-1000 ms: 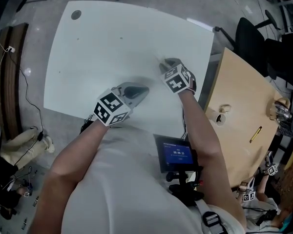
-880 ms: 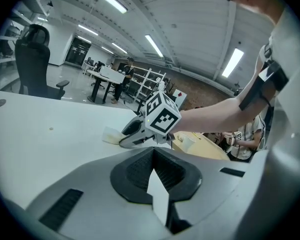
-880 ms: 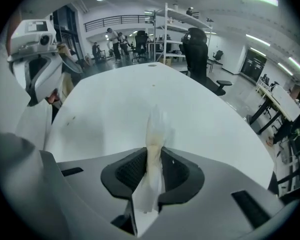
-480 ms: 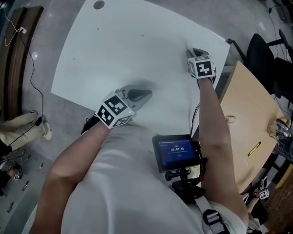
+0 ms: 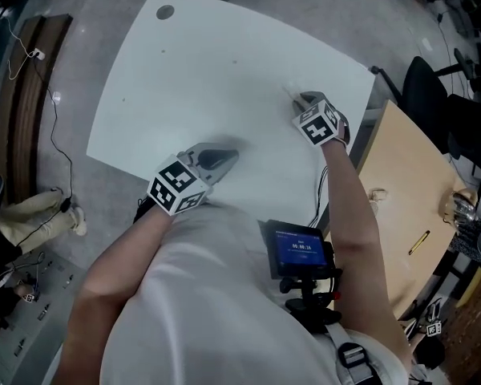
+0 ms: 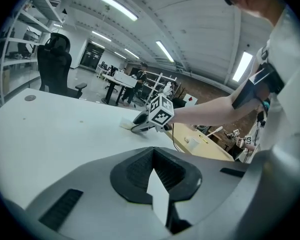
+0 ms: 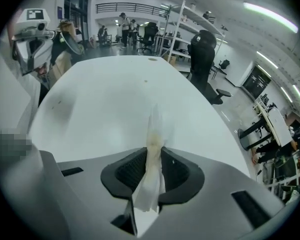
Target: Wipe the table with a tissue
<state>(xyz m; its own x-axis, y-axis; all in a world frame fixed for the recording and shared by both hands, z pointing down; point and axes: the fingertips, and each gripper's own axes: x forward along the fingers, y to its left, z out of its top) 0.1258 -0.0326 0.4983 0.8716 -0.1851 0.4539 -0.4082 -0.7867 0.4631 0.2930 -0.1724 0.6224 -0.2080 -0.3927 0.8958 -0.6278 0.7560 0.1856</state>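
Nearest, the left claw (image 5: 223, 159) sits by the front edge of the white table (image 5: 184, 70), its jaws together and holding nothing. Farther on, the right claw (image 5: 301, 101) is clamped on a tissue (image 7: 151, 129), whose free end pokes past the tips onto the table.

My right gripper (image 5: 301, 99) is at the right edge of the white curved table (image 5: 184, 70). The crumpled white paper tissue (image 7: 151, 149) between its jaws lies on the tabletop. My left gripper (image 5: 223, 158) is over the near edge, well apart to the left.
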